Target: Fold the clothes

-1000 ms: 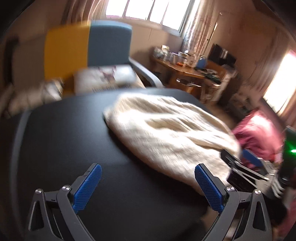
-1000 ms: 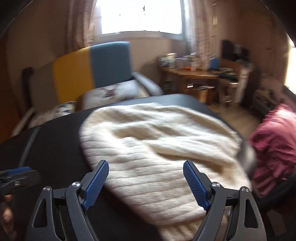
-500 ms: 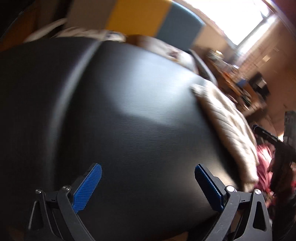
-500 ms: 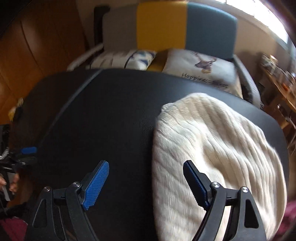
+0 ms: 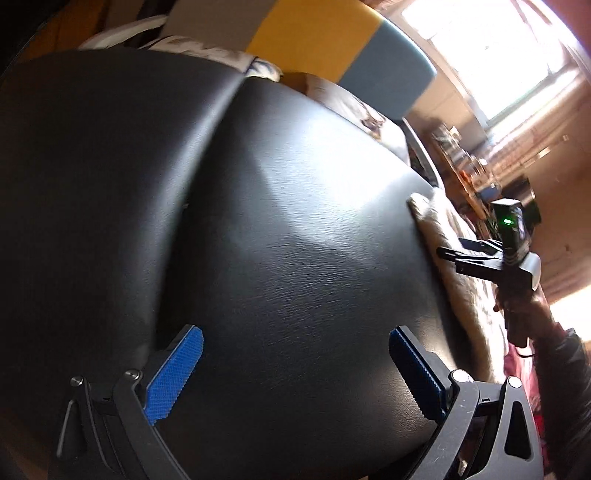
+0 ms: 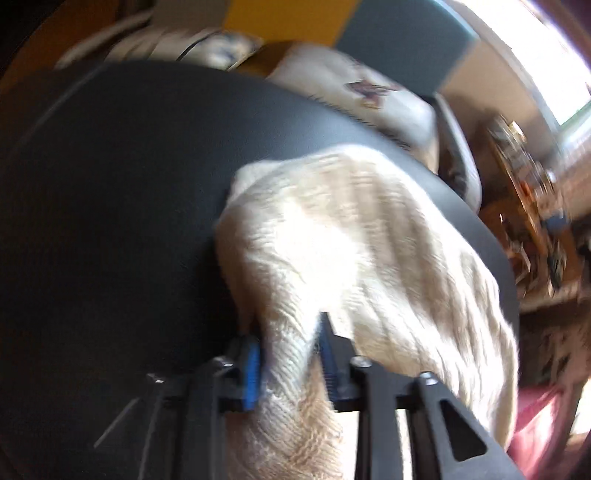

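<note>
My right gripper (image 6: pixel 290 354) has just been closing, and its blue pads now pinch a raised fold of the cream knit sweater (image 6: pixel 354 236) at the garment's near end. The fabric bunches up between the jaws and rises a little off the surface there.

The sweater lies on the right part of the black padded table (image 5: pixel 295 240). Its long axis runs from my right gripper away toward the far right, with its knit ribs following much the same line. The far narrow end points toward the cushion (image 6: pixel 354 92) and the blue and yellow sofa back (image 6: pixel 399 33) beyond the table's edge. The sweater's right side lies close along the table's right rim; whether it hangs over I cannot tell.

My left gripper (image 5: pixel 293 365) hangs over bare black surface, jaws spread wide with nothing between them. From that view the sweater shows only as a thin strip at the table's right, with the right gripper and the hand (image 5: pixel 517 306) holding it above it. A seam (image 5: pixel 207 147) runs across the table to the left. All the table left of the sweater is open surface, wide enough to lay the garment out.
</note>
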Demonstrator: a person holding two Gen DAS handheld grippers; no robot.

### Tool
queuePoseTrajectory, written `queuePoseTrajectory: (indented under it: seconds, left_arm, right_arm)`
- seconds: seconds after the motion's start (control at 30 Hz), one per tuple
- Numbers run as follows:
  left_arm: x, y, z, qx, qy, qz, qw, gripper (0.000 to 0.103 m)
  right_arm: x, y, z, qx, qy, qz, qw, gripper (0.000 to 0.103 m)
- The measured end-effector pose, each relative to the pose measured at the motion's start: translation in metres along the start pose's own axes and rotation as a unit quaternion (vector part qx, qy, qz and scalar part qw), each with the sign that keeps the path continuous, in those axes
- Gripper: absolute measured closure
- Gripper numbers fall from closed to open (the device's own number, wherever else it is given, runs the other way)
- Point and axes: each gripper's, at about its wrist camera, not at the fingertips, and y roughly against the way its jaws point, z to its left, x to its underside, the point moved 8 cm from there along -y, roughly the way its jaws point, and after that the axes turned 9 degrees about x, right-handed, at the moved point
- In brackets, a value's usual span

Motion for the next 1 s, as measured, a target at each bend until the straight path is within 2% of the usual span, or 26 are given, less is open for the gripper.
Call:
queuePoseTrajectory:
  seconds: [0.1,0.23,0.4,0.5,0.57,0.63,0.7,0.77,0.83,0.93,1.0]
  left_arm:
    - [-0.003,-0.012,-0.017,0.014,-0.017,0.015,0.9996,0.001]
    - [-0.011,-0.026,-0.057,0.038,-0.055,0.023,0.9975,0.001]
    - [-0.014,-0.056,-0.121,0.085,-0.101,0.039,0.9904,0.001]
    - [-0.01,-0.09,-0.169,0.131,-0.113,0.068,0.9826,0.001]
    - [-0.007,-0.116,-0.199,0.162,-0.112,0.093,0.9759,0.001]
    - [-0.004,-0.146,-0.22,0.187,-0.095,0.125,0.9696,0.001]
    - [0.0,-0.178,-0.235,0.201,-0.058,0.16,0.9647,0.002]
    - [0.002,-0.206,-0.244,0.209,-0.019,0.193,0.9584,0.002]
    - [0.005,-0.23,-0.249,0.216,0.027,0.22,0.9509,0.003]
    - [0.007,-0.255,-0.252,0.219,0.079,0.241,0.9421,0.005]
    - [-0.002,-0.258,-0.251,0.225,0.104,0.233,0.9404,0.008]
  right_arm:
    - [0.003,0.023,-0.032,-0.038,-0.086,-0.03,0.995,0.09]
    - [0.01,0.042,-0.086,-0.084,-0.191,-0.056,0.976,0.091]
    - [0.025,0.01,-0.153,-0.125,-0.316,-0.038,0.94,0.091]
    - [0.064,-0.004,-0.181,-0.14,-0.379,-0.02,0.914,0.091]
    - [0.091,-0.013,-0.189,-0.139,-0.405,-0.004,0.904,0.091]
    - [0.114,-0.025,-0.198,-0.144,-0.424,0.01,0.894,0.091]
    - [0.131,-0.042,-0.203,-0.15,-0.438,0.023,0.886,0.091]
    - [0.14,-0.049,-0.204,-0.165,-0.451,0.019,0.877,0.095]
    - [0.142,-0.05,-0.203,-0.183,-0.461,0.006,0.868,0.095]
    - [0.135,-0.052,-0.197,-0.187,-0.455,-0.004,0.871,0.095]
    - [0.128,-0.052,-0.191,-0.185,-0.446,-0.011,0.876,0.094]
